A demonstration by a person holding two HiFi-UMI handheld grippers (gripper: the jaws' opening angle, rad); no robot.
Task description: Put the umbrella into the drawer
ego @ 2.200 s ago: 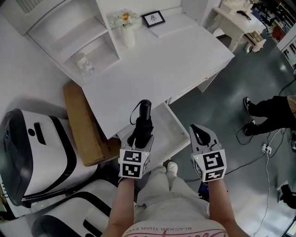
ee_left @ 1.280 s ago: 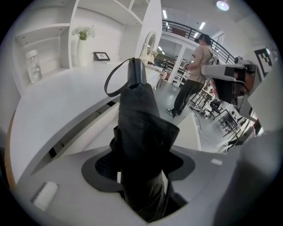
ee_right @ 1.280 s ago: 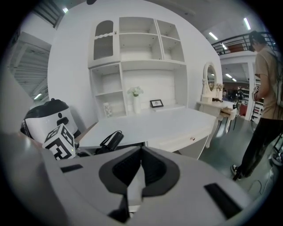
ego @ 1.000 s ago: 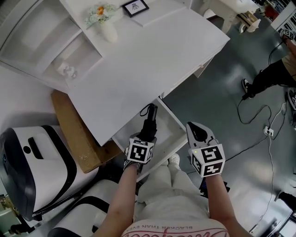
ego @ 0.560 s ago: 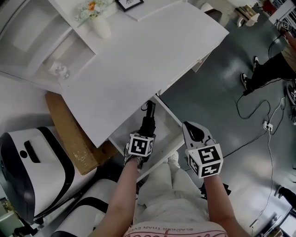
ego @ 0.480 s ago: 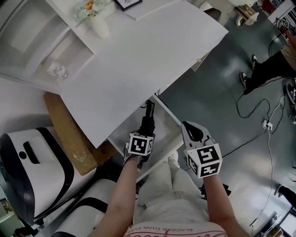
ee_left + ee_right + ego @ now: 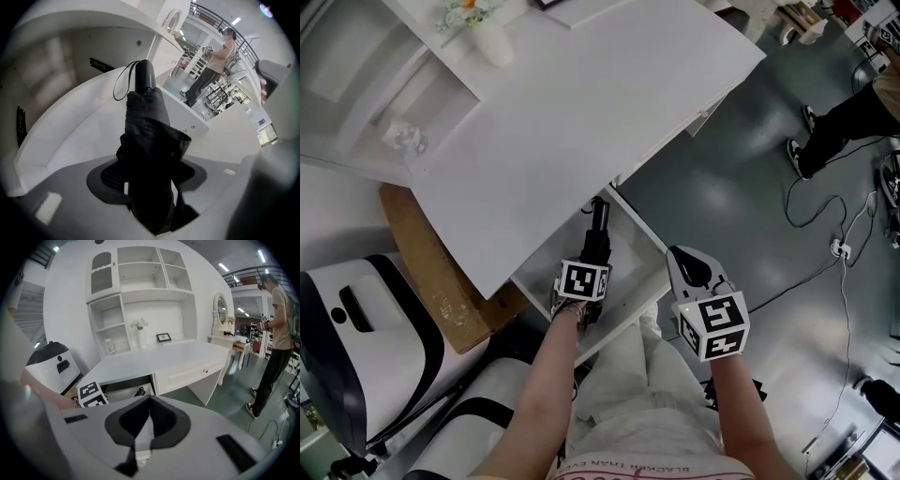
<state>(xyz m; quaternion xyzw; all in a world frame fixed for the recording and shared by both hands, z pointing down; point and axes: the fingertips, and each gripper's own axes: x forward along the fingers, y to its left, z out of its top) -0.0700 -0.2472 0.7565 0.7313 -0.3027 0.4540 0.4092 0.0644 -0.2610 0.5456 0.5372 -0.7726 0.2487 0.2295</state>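
A black folded umbrella (image 7: 594,239) with a wrist loop is clamped in my left gripper (image 7: 588,261), which is shut on its fabric body and points steeply down. Its handle end (image 7: 143,77) reaches into the open white drawer (image 7: 635,251) under the desk. In the left gripper view the drawer's floor (image 7: 79,136) and side wall curve around the umbrella (image 7: 150,154), held between the pads of the left gripper (image 7: 150,180). My right gripper (image 7: 692,270) hovers to the right of the drawer front, shut and empty. From the right gripper (image 7: 150,399) I see the drawer (image 7: 123,393) and the umbrella's handle (image 7: 139,391).
The white desk top (image 7: 581,122) overhangs the drawer's back part. A cardboard box (image 7: 441,281) and a white-and-black machine (image 7: 356,319) sit at the left. A vase of flowers (image 7: 480,33) stands on the desk. A person (image 7: 853,103) stands at the right, with cables (image 7: 830,239) on the floor.
My left gripper has sunk with the umbrella, so the handle end now lies lower inside the drawer. The right gripper has dropped slightly and stays shut.
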